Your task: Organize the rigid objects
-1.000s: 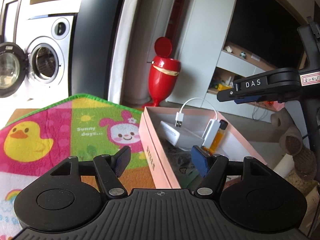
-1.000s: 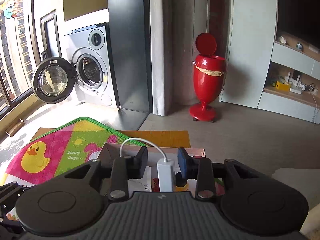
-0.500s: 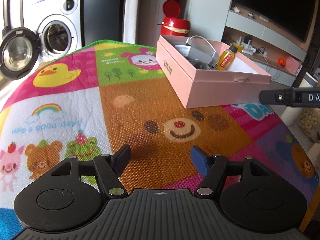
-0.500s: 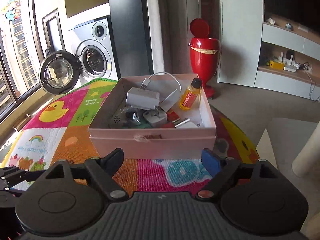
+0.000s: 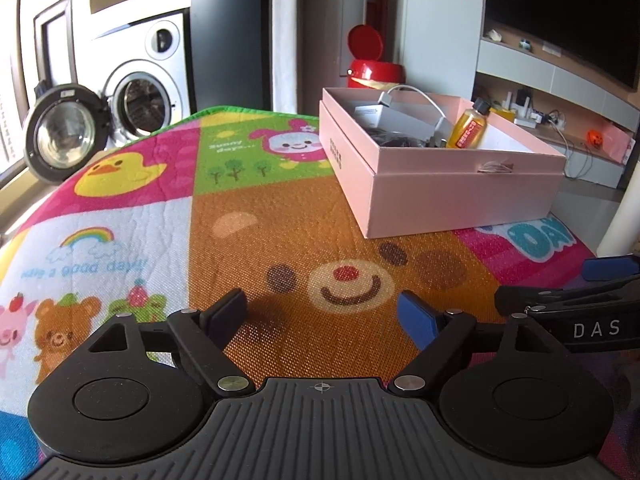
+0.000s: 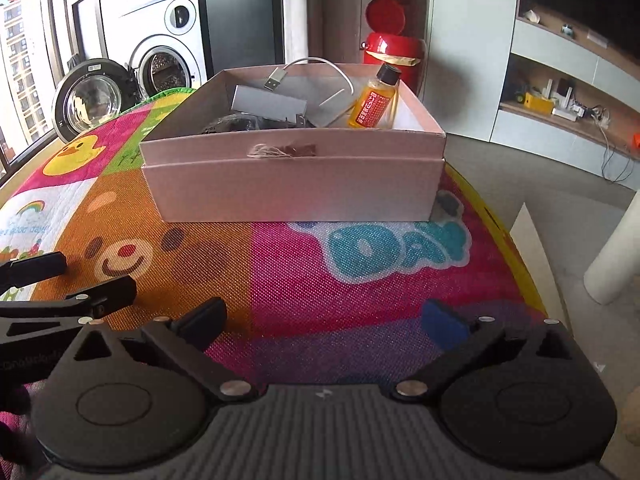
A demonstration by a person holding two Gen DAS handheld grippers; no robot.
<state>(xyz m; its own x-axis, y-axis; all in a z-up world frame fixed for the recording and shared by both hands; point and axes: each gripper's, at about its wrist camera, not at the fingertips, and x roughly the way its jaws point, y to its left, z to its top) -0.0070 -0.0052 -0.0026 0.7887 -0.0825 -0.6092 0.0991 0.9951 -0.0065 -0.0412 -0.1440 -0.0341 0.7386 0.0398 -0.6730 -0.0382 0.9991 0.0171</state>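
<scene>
A pink cardboard box stands on the colourful cartoon mat. Inside it lean an amber bottle with a black cap, a grey box, a white USB cable and dark items. My left gripper hovers low over the mat's bear face, short of the box, its jaws opening with nothing between them. My right gripper sits before the box's front wall, jaws also opening and empty; it shows at the right edge of the left wrist view.
A washing machine with its round door swung open stands behind the mat. A red pedal bin is beyond the box. Shelves with small items line the right wall. The mat's right edge drops to grey floor.
Both grippers pulled back and down from the box to low over the mat. The right gripper let go of the white USB charger into the box, and its jaws spread wide. The left jaws widened too.
</scene>
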